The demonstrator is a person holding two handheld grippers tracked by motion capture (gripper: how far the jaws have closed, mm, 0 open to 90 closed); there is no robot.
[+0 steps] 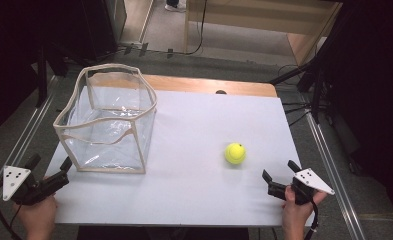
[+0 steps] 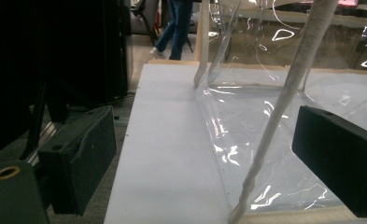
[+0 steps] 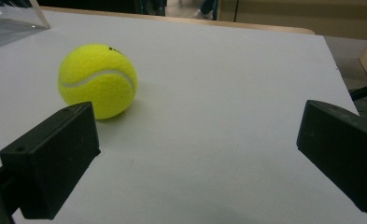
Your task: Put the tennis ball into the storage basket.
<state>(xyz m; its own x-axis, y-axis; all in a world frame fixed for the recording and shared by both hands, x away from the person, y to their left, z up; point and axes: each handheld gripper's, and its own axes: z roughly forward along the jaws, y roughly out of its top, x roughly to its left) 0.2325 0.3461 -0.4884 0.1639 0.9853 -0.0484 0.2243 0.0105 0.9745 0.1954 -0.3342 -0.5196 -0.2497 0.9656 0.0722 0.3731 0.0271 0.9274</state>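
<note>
Right gripper view: right gripper (image 3: 197,163) fingers spread wide, empty, tennis ball (image 3: 98,80) just beyond them.

Left gripper (image 1: 49,167) and right gripper (image 1: 280,171) low over the table, fingers (image 3: 55,163) spread wide.

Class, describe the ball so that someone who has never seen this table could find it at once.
Start at the white table. The clear plastic bin stands at its left; the tennis ball lies alone toward the right, just ahead of the open right tool. It is the only round, bright yellow thing there.
</note>
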